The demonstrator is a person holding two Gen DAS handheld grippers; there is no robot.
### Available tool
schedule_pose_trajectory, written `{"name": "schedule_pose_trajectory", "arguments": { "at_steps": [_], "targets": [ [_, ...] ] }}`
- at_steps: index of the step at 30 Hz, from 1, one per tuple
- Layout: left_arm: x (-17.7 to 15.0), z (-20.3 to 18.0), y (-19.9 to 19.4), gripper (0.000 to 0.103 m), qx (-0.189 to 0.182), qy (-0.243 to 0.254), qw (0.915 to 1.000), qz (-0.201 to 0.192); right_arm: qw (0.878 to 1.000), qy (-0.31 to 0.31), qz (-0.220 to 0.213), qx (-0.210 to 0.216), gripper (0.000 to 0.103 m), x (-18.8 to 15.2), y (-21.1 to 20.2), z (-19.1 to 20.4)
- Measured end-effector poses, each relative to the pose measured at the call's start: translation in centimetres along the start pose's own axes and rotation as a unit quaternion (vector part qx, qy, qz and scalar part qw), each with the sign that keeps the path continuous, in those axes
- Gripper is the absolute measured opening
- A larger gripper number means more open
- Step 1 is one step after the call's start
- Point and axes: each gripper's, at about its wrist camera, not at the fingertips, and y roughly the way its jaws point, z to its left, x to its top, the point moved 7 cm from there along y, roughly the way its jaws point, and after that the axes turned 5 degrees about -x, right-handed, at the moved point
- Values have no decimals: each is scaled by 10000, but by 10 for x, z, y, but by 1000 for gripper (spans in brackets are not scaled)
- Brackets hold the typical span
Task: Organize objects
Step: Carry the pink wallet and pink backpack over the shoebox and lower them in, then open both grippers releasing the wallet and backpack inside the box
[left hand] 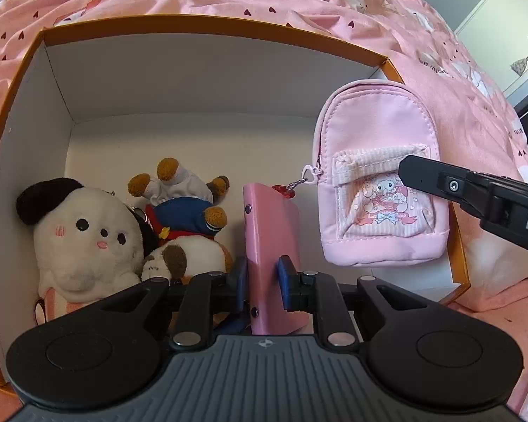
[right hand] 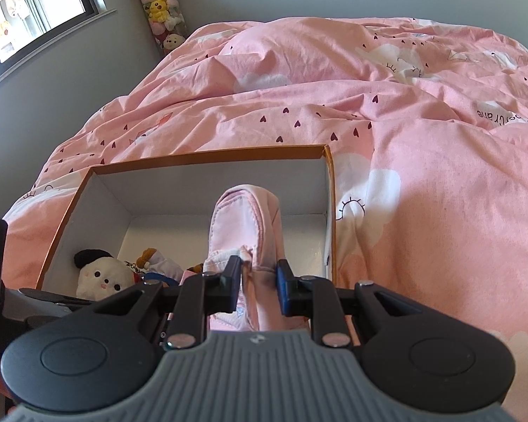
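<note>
Over the open box (left hand: 207, 24) on the bed (right hand: 422, 161), two things hang ready to go in. Left claw (left hand: 262, 281) clamped on a flat pink case (left hand: 271, 246), pads pressing both broad faces near its lower end, case standing on edge above the box floor. Right claw (right hand: 258, 288) pinched tight on the mini pink backpack (left hand: 380, 183), gripping its front pocket region, bag dangling just inside the right wall of the box.

Judged stiff and smooth, the case: likely light, possibly slippery between pads, so best held across the flat faces as now, not by the thin edges. Judged soft and light, the backpack: padded cloth that folds under pressure, so a pinch gathers fabric rather than the whole body; a hold at the pocket seam or top looks safest. Small heart charm (left hand: 309, 172) on a bead chain hanging from the zip, liable to snag.

Already lying in the left corner: a white plush dog (left hand: 84, 239) and a bear plush (left hand: 186, 211), leaving bare floor at centre and right.
</note>
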Motion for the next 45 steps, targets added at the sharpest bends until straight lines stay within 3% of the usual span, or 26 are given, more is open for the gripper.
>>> {"name": "schedule_pose_trajectory", "arguments": {
  "at_steps": [9, 14, 21, 31, 45],
  "targets": [
    [4, -6, -23, 29, 257, 523, 9979, -293, 9998, -3, 171, 38, 22, -8, 8, 4],
    [14, -1, -40, 29, 183, 412, 9971, -620, 9993, 105, 300, 186, 23, -8, 9, 5],
    [22, 16, -47, 29, 357, 169, 9960, -804, 9830, 739, 1351, 1004, 23, -23, 33, 15],
    [19, 26, -42, 29, 227, 43, 9968, -764, 9723, 1133, 1879, 808, 21, -35, 63, 13],
    [14, 23, -42, 29, 208, 65, 9969, -755, 9839, 29, 1740, 401, 24, -51, 82, 36]
  ]
}}
